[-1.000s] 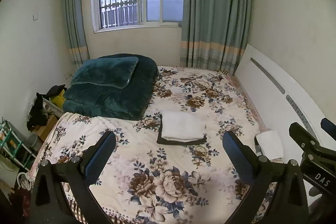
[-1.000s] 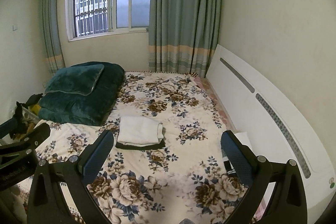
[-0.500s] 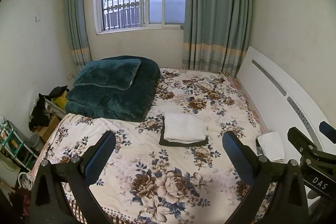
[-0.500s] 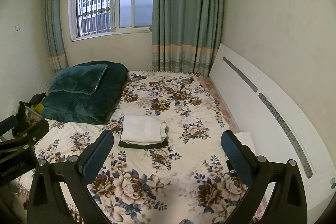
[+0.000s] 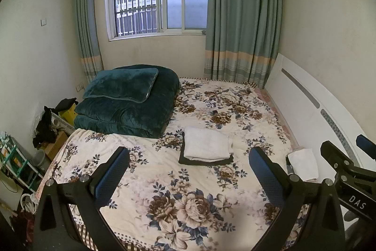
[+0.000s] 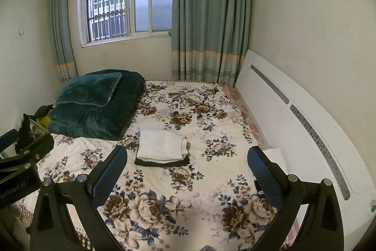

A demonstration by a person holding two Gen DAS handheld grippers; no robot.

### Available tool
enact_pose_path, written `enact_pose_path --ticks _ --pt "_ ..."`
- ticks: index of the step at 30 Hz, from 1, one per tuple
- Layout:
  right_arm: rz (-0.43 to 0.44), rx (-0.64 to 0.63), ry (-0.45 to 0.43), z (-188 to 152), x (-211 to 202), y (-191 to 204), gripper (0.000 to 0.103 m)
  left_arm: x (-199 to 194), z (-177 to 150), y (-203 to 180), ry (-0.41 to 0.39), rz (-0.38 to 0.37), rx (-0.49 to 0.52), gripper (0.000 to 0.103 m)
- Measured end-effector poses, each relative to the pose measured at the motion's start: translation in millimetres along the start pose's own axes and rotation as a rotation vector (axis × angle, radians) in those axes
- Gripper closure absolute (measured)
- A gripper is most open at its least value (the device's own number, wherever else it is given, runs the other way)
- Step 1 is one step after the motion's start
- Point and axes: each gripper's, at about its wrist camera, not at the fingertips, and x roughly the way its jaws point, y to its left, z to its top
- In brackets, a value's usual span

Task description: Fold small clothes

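A folded white garment [image 5: 205, 145] lies on top of a folded black garment [image 5: 204, 161] in the middle of the floral bed [image 5: 178, 199]; the stack also shows in the right wrist view, white [image 6: 162, 145] over black [image 6: 162, 162]. My left gripper [image 5: 188, 171] is open and empty, held above the bed's near end, well short of the stack. My right gripper [image 6: 186, 171] is open and empty, also back from the stack. Another folded white cloth [image 5: 303, 164] lies at the bed's right edge by the headboard.
A dark green folded quilt with a pillow [image 5: 127, 100] fills the bed's far left. A white headboard [image 5: 312, 114] runs along the right. Clutter and a rack [image 5: 16, 164] stand on the floor at the left. A window and curtains [image 5: 242, 15] lie beyond.
Both grippers have drawn back and risen slightly from the bed, so the folded stack looks farther away. Both stay open and empty. The stack has not moved.
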Motion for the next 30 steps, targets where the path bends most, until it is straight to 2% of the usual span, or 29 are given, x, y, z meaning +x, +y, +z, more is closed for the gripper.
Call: enact_pose_path --ticks 30 --pt "0.001 0.0 -0.003 -3.9 -4.1 5.8 0.0 -3.7 -2.2 -0.1 -0.001 0.005 -0.004 0.0"
